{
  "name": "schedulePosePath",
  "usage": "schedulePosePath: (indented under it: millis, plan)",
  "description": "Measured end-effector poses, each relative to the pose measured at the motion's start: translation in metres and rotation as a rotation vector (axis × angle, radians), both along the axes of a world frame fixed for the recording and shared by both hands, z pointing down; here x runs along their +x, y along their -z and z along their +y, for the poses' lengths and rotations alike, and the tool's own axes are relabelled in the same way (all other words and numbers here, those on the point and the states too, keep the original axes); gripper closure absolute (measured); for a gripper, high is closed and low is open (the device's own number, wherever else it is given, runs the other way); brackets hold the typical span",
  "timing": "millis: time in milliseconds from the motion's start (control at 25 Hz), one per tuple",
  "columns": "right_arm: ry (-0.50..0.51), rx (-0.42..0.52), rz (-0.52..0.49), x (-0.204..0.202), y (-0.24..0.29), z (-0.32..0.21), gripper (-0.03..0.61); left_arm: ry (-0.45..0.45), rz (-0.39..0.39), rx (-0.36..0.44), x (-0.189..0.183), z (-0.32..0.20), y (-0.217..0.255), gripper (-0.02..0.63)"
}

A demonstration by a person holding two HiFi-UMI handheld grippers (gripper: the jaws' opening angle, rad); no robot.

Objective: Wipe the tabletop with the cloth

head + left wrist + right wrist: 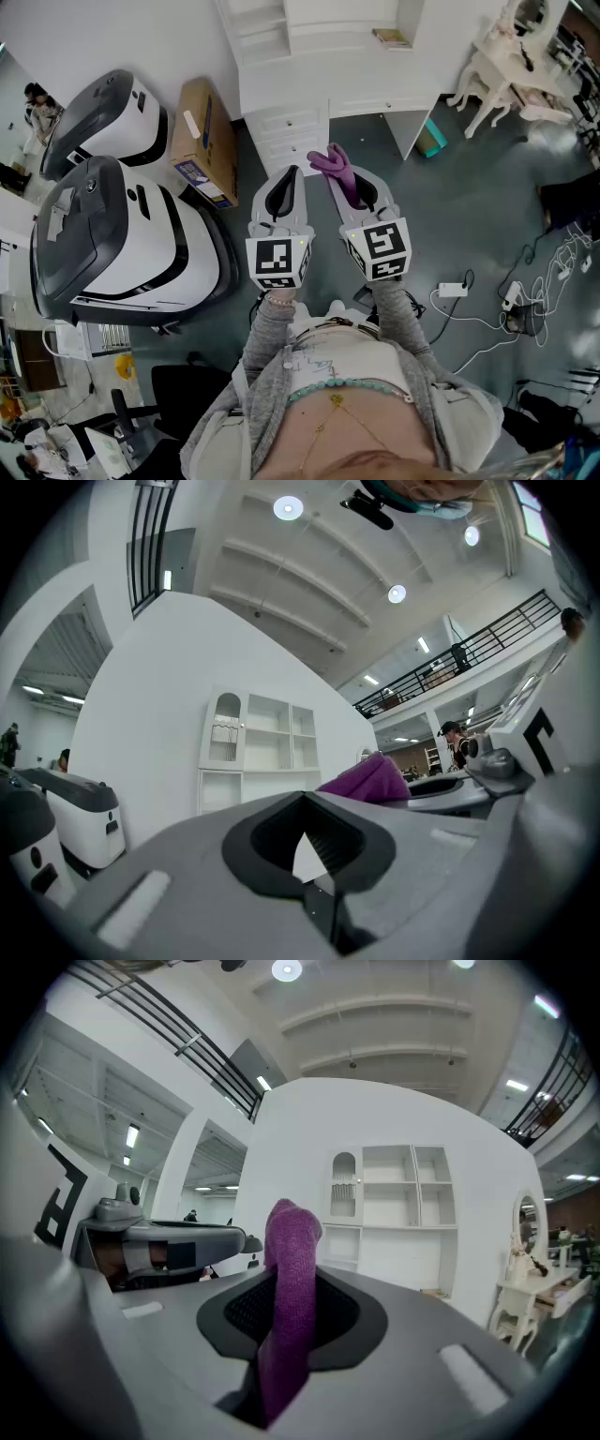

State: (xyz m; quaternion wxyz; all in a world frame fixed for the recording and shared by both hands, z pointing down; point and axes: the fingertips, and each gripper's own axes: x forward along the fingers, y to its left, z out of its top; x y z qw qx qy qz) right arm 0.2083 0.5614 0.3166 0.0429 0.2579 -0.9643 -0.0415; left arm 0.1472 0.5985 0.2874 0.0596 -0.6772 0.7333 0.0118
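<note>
the right gripper [364, 195] has its fingers clamped on the purple cloth [335, 169], which sticks up past their tips, held in the air; the left gripper [284, 194], just beside it, has its fingers closed on nothing; a white shelf unit [309, 56] stands ahead

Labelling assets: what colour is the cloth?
Purple; the cloth shows best in the right gripper view.
</note>
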Motion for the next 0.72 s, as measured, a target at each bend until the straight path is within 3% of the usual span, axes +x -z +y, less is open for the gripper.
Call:
schedulePosePath:
  millis: [400,720]
  plan:
    - [0.032,-0.019,0.004,0.005,-0.011,-0.014,0.483,0.001,0.026,-0.034,0.010,-0.012,-0.012,0.614]
    - [0.030,-0.052,0.027,-0.006,-0.024,-0.028,0.483,0.000,0.069,-0.065,-0.007,-0.026,-0.027,0.614]
